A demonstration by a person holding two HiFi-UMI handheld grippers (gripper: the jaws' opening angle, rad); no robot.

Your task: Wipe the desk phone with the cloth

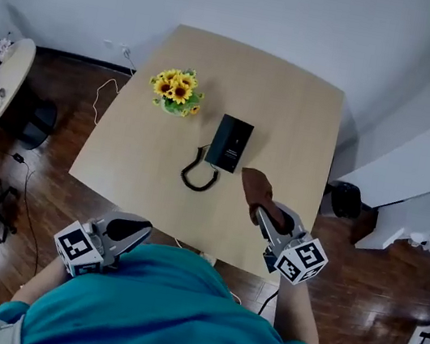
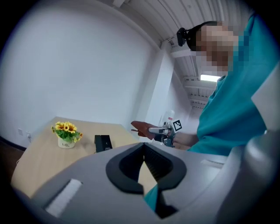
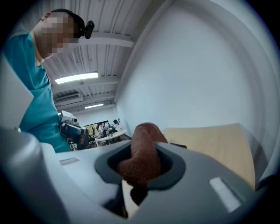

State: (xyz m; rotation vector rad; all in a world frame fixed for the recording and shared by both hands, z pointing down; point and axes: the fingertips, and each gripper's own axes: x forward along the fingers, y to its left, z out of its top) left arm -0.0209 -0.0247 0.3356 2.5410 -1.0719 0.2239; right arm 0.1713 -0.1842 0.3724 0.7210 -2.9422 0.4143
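The phone (image 1: 229, 143) lies flat and dark near the middle of the pale wooden surface (image 1: 291, 115), with its long side running away from the person. Its coiled cord (image 1: 197, 179) loops on the surface at the phone's near left corner.

The brown cloth (image 1: 258, 187) is just off the phone's near right corner, apart from it. The right gripper (image 1: 261, 212) holds it, jaws closed on one end, and the rest reaches out toward the phone. In the right gripper view the cloth fills the gap between the jaws and stands up beyond them as a thick fold. In the left gripper view it is held up off the surface.

Beyond the phone's far left corner, a little apart from it, stands a small pot of yellow sunflowers (image 1: 177, 92).

The left gripper (image 1: 141, 231) is well back from the phone on its near left side. It is past the near edge of the surface and close to the person's teal shirt (image 1: 165, 315). Its jaws are drawn together with nothing between them, and they point toward the phone and the flowers. Dark wooden floor (image 1: 55, 188) surrounds the surface.
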